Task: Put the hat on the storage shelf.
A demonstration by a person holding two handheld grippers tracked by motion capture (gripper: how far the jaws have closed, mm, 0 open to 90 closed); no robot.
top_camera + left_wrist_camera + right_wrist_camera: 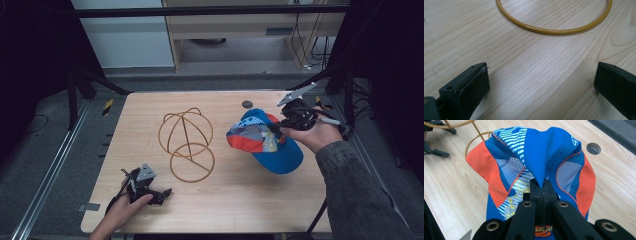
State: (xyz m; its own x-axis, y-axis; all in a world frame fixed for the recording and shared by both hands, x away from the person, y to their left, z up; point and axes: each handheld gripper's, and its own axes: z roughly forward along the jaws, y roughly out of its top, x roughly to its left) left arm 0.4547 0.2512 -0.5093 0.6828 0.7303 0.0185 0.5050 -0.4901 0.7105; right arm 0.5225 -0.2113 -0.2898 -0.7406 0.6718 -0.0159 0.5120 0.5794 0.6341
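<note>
The right gripper was clamped on a pinched fold of the blue-and-orange baseball cap, its jaws pressed tight together on the fabric at the crown. Seen from above, the cap hung from that gripper, sagging below and to the side of it, with its lower edge at or near the wooden table; whether it was touching the wood could not be told. The wire hat stand, a dome of gold hoops on a ring base, stood well apart from the cap, out beyond it along the line of the right jaws.

The left gripper rested low near the table's front edge, its jaws wide apart and empty, with the stand's ring base just ahead of them.

The likeliest trouble was the grip itself: only a thin fold of soft cloth lay between the pads, so a quick swing toward the stand might have let the fabric slide out and dropped the cap. The crown was also crumpled shut by the pinch, so lowered as it was, it would probably have caught on the top hoops instead of seating over the dome. The stand looked light; a sideways brush from the dangling brim could have tipped or pushed it, and the left gripper was not holding the base to steady it.
</note>
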